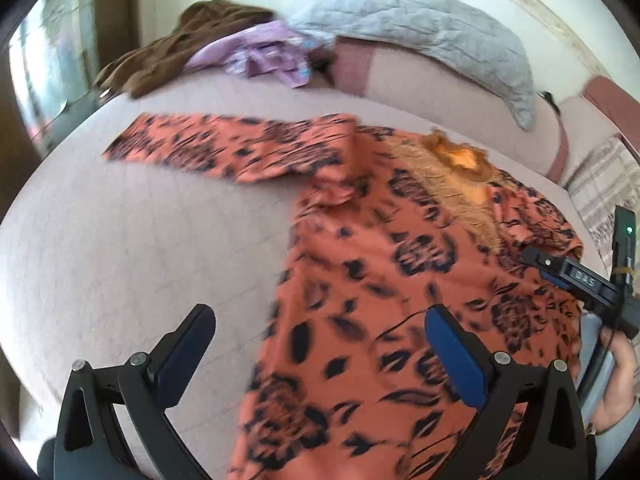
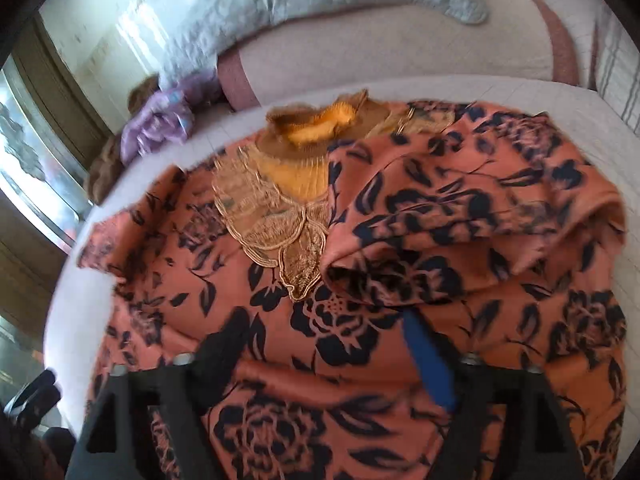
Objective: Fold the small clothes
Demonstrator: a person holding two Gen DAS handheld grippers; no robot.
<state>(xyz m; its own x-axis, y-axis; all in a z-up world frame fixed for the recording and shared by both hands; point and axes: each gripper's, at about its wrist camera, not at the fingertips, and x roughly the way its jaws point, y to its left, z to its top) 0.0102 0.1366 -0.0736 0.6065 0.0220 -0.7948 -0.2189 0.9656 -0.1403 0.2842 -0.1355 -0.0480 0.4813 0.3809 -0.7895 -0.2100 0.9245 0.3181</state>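
I have an orange flowered top (image 1: 400,264) spread on the bed (image 1: 120,240), collar (image 2: 316,128) pointing away from me toward the long pink bolster (image 2: 380,52) at the head. Everything I say here is placed from that collar.

The right sleeve (image 2: 460,216) is already laid across the chest, its cuff ending just below and right of the collar's gold lace. The left sleeve (image 1: 224,148) lies stretched straight out to the left of the collar, its long axis running sideways across the bed, flat and unfolded.

My left tongs (image 1: 320,344) hang wide open and hold nothing, down by the hem side, straddling the top's left edge: one finger over bare bed, the other over cloth. My right tongs (image 2: 332,344) are also spread wide and empty, above the middle of the body, straight below the collar. In the left view I see them out at the top's right side.

I judge the outstretched sleeve is the next thing to fold in. It lies up and to the left from my left tongs, which are the nearer pair; the right would have to cross the whole chest. The pictures are blurred, so fine creases escape me.

A gray quilt (image 1: 420,28) and a heap of brown and lilac clothes (image 1: 224,48) sit beyond the collar.
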